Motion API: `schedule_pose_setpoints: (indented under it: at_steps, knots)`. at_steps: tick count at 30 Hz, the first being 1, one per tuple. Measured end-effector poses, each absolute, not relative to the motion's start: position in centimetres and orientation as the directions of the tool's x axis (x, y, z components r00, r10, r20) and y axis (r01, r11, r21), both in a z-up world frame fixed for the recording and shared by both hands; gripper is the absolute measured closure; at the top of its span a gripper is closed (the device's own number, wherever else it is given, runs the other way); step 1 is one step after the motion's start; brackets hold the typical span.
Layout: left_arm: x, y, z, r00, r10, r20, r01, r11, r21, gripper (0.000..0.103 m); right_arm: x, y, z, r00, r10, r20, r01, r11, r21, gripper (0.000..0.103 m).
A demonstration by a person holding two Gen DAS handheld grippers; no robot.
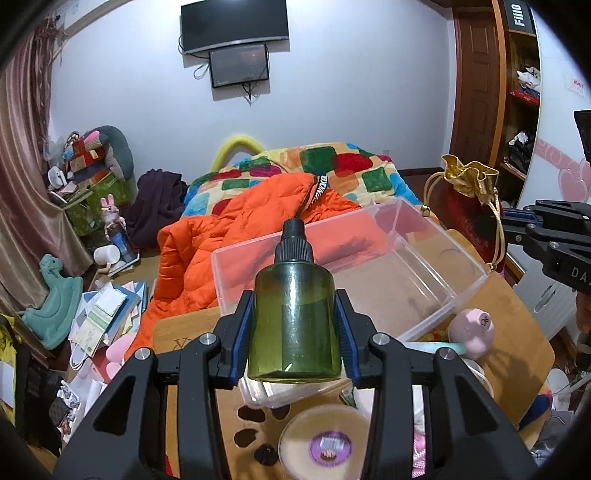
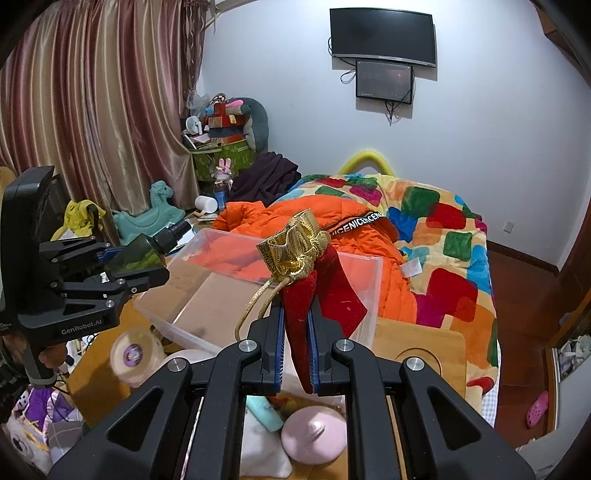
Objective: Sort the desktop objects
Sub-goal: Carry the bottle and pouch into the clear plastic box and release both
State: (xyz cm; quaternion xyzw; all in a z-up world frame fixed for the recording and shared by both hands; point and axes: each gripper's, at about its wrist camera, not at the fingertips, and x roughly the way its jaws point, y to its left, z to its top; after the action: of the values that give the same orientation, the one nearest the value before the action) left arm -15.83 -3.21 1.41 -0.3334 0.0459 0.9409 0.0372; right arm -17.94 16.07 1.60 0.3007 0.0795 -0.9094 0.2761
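Desktop objects are mid-sort: the left tongs (image 1: 294,325) clamp a green spray bottle (image 1: 294,317) upright above the worktop (image 1: 517,350), the right tongs (image 2: 297,332) pinch a red drawstring pouch (image 2: 314,291) with gold trim. Both hang just short of the clear plastic bin (image 1: 369,266). Next, I judge, each must be carried over its rim and released inside

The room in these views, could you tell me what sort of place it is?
Most likely a lived-in bedroom: a bed under a patchwork blanket, curtains at one side, and a TV on the wall.
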Motion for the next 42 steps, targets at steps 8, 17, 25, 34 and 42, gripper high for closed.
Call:
schedule_pose_setpoints:
  at_steps: [8,17,25,34,42]
  knots:
    - [-18.1,-4.2,-0.2,-0.725,0.041,-0.688,-0.101,-0.994,0.047,0.062,-20.4,15.1,-0.2,-0.644,-0.447,-0.621,0.552,-0.833,0.027,0.094]
    - [-20.4,-3.6,-1.6,-0.675,0.056,-0.736,-0.141,-0.989,0.054,0.062,-23.0,13.6,-2.2,-0.593,-0.437,-0.677,0.570,-0.821,0.031,0.094]
    - [-21.8,-2.5,-2.8,-0.634,0.063,-0.771,-0.184,-0.980,0.072,0.062,-24.4,12.4,-3.9,-0.545,-0.430,-0.720,0.585,-0.810,0.041,0.093]
    - [-23.1,-1.8,-3.8,-0.576,0.052,-0.816,-0.219,-0.971,0.093,0.062,-25.5,11.5,-5.3,-0.509,-0.423,-0.749,0.596,-0.802,0.048,0.093]
    - [-23.5,-1.5,-4.4,-0.550,0.045,-0.834,-0.227,-0.969,0.097,0.062,-25.8,10.7,-6.1,-0.476,-0.422,-0.772,0.604,-0.794,0.062,0.093]
